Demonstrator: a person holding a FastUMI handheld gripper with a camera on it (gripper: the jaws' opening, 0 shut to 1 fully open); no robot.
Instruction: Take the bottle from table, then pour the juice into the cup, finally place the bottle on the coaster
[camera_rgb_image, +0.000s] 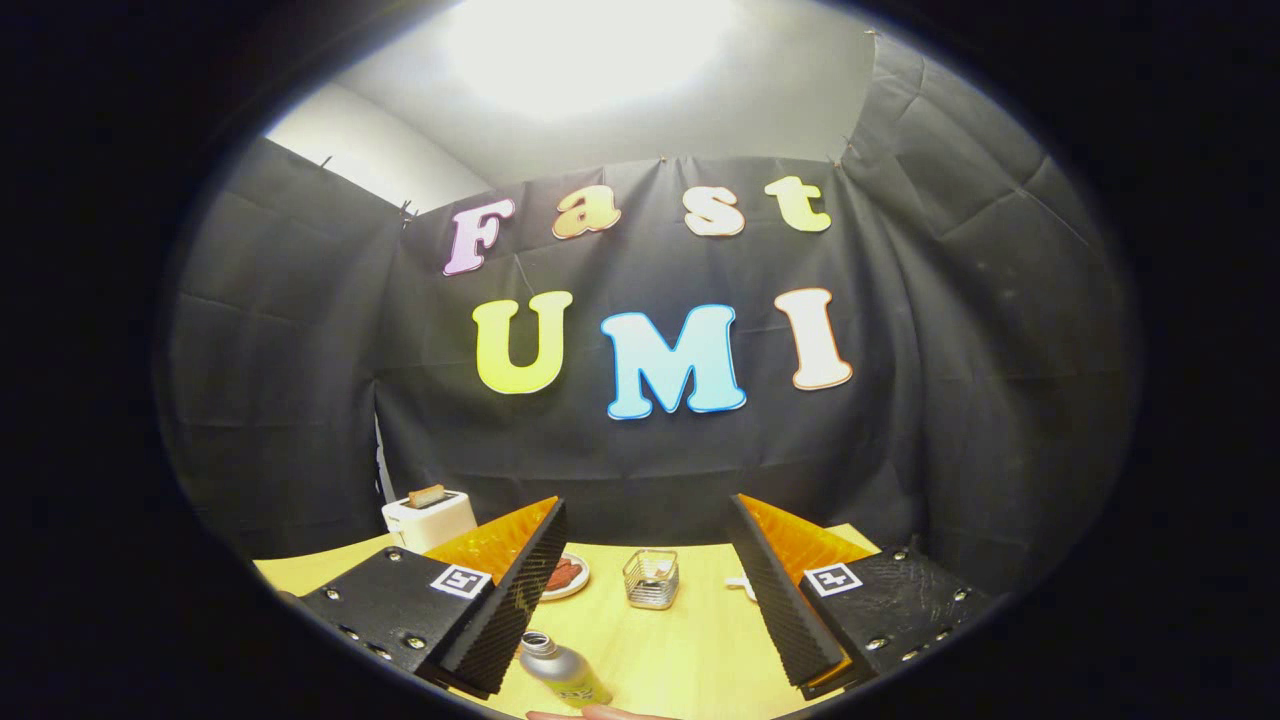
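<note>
right, nearest of all, a fingertip (600, 712) of a person pokes in at the very bottom, just below the bottle (562, 672). the bottle is a small silvery metal one with a yellowish label, its neck open, and it leans over with its neck pointing up toward the left finger. it sits on the pale wooden counter (690, 650) close by the inner tip of that left finger, though i cannot tell whether the two touch.

the tongs (650, 640) are spread wide, nothing between them but bare counter, nothing pinched. each finger carries a ridged inner face and a small square marker on its upper block.

moving farther out, between the two fingers and beyond their tips, a small square wire-mesh basket (651, 578) stands on the counter. just left of it, partly hidden by the left finger, a white plate (566, 577) holds something reddish. on the right, a small white thing (741, 584) peeks out from behind the right finger, too hidden to name.

farther still, past the left finger, a white toaster (430, 518) stands at the counter's far corner with a slice of toast standing up out of its slot. behind it all hangs the black cloth wall, and above it a bright ceiling light (590, 45).
</note>
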